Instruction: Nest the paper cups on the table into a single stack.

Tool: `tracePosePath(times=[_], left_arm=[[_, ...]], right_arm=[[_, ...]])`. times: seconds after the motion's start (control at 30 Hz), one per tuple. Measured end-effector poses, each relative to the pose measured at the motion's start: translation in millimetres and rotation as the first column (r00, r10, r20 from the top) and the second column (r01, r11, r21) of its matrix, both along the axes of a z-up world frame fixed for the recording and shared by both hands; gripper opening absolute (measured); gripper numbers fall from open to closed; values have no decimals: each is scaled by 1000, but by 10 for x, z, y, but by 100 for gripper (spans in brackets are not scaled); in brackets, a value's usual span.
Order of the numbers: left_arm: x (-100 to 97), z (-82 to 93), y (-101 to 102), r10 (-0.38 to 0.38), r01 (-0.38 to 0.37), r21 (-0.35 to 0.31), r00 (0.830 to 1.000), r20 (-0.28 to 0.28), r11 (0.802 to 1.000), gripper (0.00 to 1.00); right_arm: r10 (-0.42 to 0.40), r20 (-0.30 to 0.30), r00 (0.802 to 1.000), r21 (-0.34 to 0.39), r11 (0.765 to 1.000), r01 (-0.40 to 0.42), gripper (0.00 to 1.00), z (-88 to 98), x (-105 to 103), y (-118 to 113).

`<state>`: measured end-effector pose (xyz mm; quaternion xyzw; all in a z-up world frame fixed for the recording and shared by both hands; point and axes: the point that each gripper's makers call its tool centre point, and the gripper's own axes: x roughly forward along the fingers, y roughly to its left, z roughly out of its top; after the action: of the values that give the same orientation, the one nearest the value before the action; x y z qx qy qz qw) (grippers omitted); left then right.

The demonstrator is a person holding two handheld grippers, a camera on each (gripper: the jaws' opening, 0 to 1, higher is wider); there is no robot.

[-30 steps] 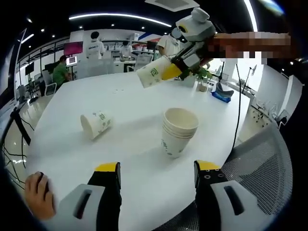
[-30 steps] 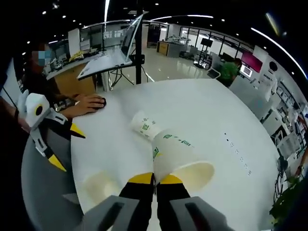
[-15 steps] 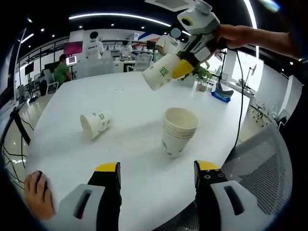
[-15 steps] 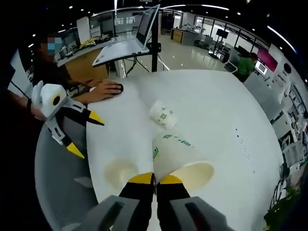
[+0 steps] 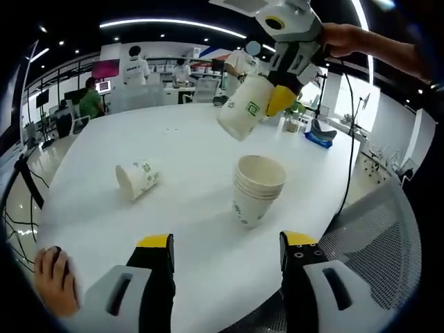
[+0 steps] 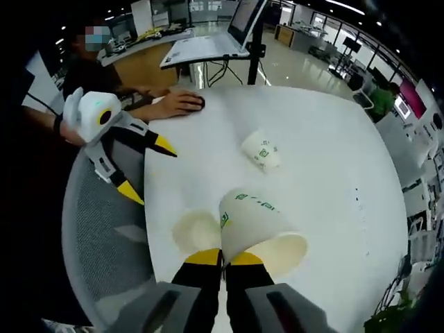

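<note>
1. Left gripper view: stack of nested cups (image 5: 255, 193) stands upright, mouth up, on the white table (image 5: 187, 146), toward its near right edge. Top cup's inside looks empty; at least three rims show.
2. Held cup (image 5: 245, 116) is in the air above and a bit behind the stack, tilted, base pointing down-left, not touching the stack. Green logo on its side.
3. Right gripper (image 5: 283, 97) has its yellow-tipped jaws pinched on that cup's rim end; a hand (image 5: 341, 40) grips the tool from upper right.
4. Right gripper view: same held cup (image 6: 260, 230) sits just above the gripper's (image 6: 223, 258) tips, jaws closed tight on its rim wall, open mouth facing lower right, nothing seen inside.
5. Stack (image 6: 197, 232) lies just left of the held cup in this view, seen from above, cream interior empty.
6. Lone cup (image 5: 139, 178) lies on its side on the table, well apart to the left of the stack, mouth toward the camera-left; also seen from the right gripper view (image 6: 262, 150).
7. Left gripper (image 5: 225, 250): jaws spread wide, nothing between them, hovering at the table's near edge; seen from the right gripper view (image 6: 148, 165), also spread and empty.
8. Grey mesh chair (image 5: 378, 229) sits at the table's right side.
</note>
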<state>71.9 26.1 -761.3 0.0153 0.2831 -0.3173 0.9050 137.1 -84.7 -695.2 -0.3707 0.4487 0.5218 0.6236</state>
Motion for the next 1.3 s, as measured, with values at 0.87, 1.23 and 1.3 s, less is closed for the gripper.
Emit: tracePosePath(times=[0.87, 1.23, 1.3], left_arm=[[19, 7, 10, 7, -7, 1, 1000, 4, 1000, 61], [15, 30, 19, 13, -13, -1, 1000, 6, 1000, 61], [16, 39, 23, 15, -15, -3, 1000, 7, 1000, 61]], right_arm=[[143, -100, 985, -198, 967, -160, 0, -269, -449, -136], [169, -109, 979, -250, 949, -192, 0, -318, -423, -117], [177, -110, 978, -255, 946, -200, 0, -318, -409, -114]])
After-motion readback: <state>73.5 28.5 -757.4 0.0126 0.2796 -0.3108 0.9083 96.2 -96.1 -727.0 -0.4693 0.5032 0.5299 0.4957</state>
